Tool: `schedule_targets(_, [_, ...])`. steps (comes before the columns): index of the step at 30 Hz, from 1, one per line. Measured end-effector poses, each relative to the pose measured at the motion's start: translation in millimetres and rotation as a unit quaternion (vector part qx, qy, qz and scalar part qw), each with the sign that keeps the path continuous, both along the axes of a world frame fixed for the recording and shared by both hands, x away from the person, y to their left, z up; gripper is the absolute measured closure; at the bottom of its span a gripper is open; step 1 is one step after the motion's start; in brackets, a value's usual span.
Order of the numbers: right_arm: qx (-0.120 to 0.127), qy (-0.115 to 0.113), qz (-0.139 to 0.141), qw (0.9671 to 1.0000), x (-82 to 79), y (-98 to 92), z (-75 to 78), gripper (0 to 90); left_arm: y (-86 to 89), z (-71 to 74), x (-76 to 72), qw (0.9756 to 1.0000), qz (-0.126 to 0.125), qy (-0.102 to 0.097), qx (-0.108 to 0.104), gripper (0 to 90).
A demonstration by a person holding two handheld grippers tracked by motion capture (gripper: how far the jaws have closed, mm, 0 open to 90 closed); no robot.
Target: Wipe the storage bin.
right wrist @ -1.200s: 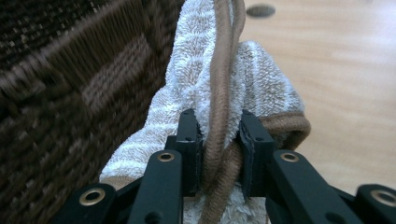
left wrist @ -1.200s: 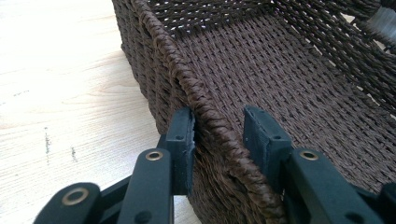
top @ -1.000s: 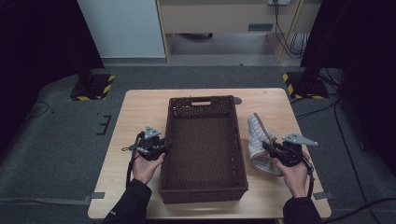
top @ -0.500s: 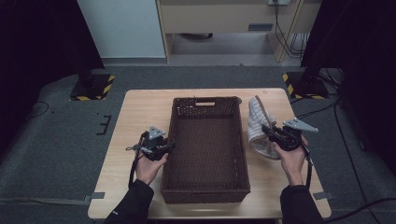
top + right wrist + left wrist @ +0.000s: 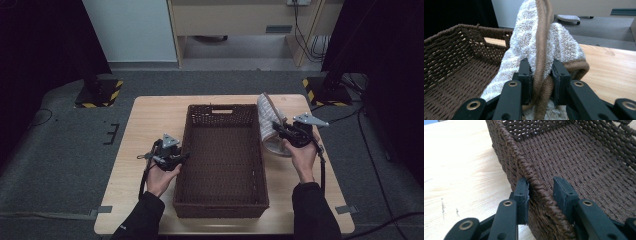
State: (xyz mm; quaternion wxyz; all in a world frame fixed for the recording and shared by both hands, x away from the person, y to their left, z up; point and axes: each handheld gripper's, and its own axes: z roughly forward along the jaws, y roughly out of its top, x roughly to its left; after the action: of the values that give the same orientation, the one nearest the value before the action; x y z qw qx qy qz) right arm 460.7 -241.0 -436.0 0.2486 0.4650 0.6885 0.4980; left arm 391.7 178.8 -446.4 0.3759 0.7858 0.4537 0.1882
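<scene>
A dark brown woven basket (image 5: 222, 107) stands empty in the middle of the wooden table (image 5: 150, 120). My left gripper (image 5: 184, 157) straddles the basket's left rim, one pad outside the wall and one inside, shut on it. Seen close in the left gripper view, the braided rim (image 5: 534, 180) runs between the pads of the left gripper (image 5: 540, 190). A white and beige striped towel (image 5: 266, 112) with a brown corded edge hangs lifted beside the basket's far right corner. My right gripper (image 5: 274, 127) is shut on it. The right gripper view has the towel (image 5: 529, 37) pinched by its brown cord in the right gripper (image 5: 541, 67).
The basket (image 5: 454, 57) lies just left of the held towel, its right wall close to it. Bare table shows left of the basket and at the near right (image 5: 320, 200). Dark stands with yellow-black bases sit on the floor beyond the table's far corners.
My right gripper has carried the towel away from the person and upward, along the basket's right side toward its far corner. The left gripper has kept its place on the rim.
</scene>
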Motion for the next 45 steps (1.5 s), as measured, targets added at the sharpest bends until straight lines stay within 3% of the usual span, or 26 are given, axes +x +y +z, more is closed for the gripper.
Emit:
schedule_targets(5, [0.0,0.002,0.004,1.0,15.3,6.8,-1.9,73.9,-0.5,0.0,-0.2,1.0,0.001,0.0,0.001,64.8])
schedule_targets(9, [-0.009,0.014,0.009,0.9998,32.2,17.0,-12.9,74.7,-0.4,0.0,0.2,1.0,0.0,0.0,0.0,64.7])
schedule_targets(12, [-0.001,0.021,0.001,0.9998,40.8,19.6,-23.9,75.4,-0.9,0.4,0.2,1.0,-0.002,0.003,0.0,63.7])
schedule_targets(15, [-0.003,0.058,-0.003,0.9983,48.1,18.8,-44.6,75.5,-1.3,0.5,0.1,1.0,-0.003,0.002,0.001,63.3])
schedule_targets(16, [-0.003,0.058,-0.003,0.9983,48.1,18.8,-44.6,75.5,-1.2,0.4,0.1,1.0,-0.003,0.002,0.001,63.3])
schedule_targets(18, [-0.026,0.087,0.0,0.9959,50.8,22.1,-58.3,75.5,-1.2,0.4,0.0,1.0,-0.003,0.002,0.001,63.3])
schedule_targets(19, [-0.047,0.107,0.006,0.9932,52.2,26.6,-71.0,75.5,-0.9,0.3,-0.1,1.0,-0.003,0.002,0.001,63.4])
schedule_targets(21, [-0.052,0.116,0.006,0.9919,52.4,28.6,-77.5,75.6,-0.8,0.3,-0.1,1.0,-0.003,0.002,0.001,63.4])
schedule_targets(26, [-0.059,0.099,0.006,0.9933,50.0,25.3,-62.6,75.6,-0.6,0.2,0.0,1.0,-0.003,0.002,0.0,63.3])
schedule_targets(29, [-0.036,0.067,-0.004,0.9971,45.3,17.0,-45.4,75.7,-0.7,0.2,-0.1,1.0,-0.003,0.002,0.0,63.3])
schedule_targets(30, [-0.004,0.039,-0.012,0.9992,42.2,11.4,-35.0,75.7,-0.8,0.2,-0.1,1.0,-0.003,0.002,0.0,63.3])
schedule_targets(31, [-0.004,0.039,-0.012,0.9992,42.2,11.4,-35.0,75.7,-0.8,0.2,-0.1,1.0,-0.003,0.002,0.0,63.3])
schedule_targets(32, [0.017,0.012,-0.015,0.9997,40.1,9.1,-27.7,75.7,-0.8,0.1,0.0,1.0,-0.003,0.002,0.001,63.3])
schedule_targets(35, [0.026,0.0,-0.023,0.9994,41.7,12.3,-27.6,75.7,-1.1,-0.2,0.0,1.0,-0.003,0.0,0.0,63.4])
schedule_targets(37, [0.021,0.002,-0.02,0.9996,43.4,14.4,-30.6,75.6,-0.9,-0.2,0.0,1.0,-0.003,0.0,0.0,63.3])
schedule_targets(39, [-0.006,0.027,-0.013,0.9995,50.1,23.0,-42.9,75.6,-0.8,-0.2,0.0,1.0,-0.003,0.0,-0.001,63.3])
schedule_targets(44, [-0.003,0.054,-0.011,0.9985,55.6,28.9,-59.6,75.8,-1.0,-0.4,0.1,1.0,-0.003,0.0,-0.001,63.3])
schedule_targets(45, [-0.009,0.069,-0.01,0.9975,56.6,29.1,-65.5,75.9,-1.0,-0.4,0.1,1.0,-0.003,0.0,-0.001,63.3])
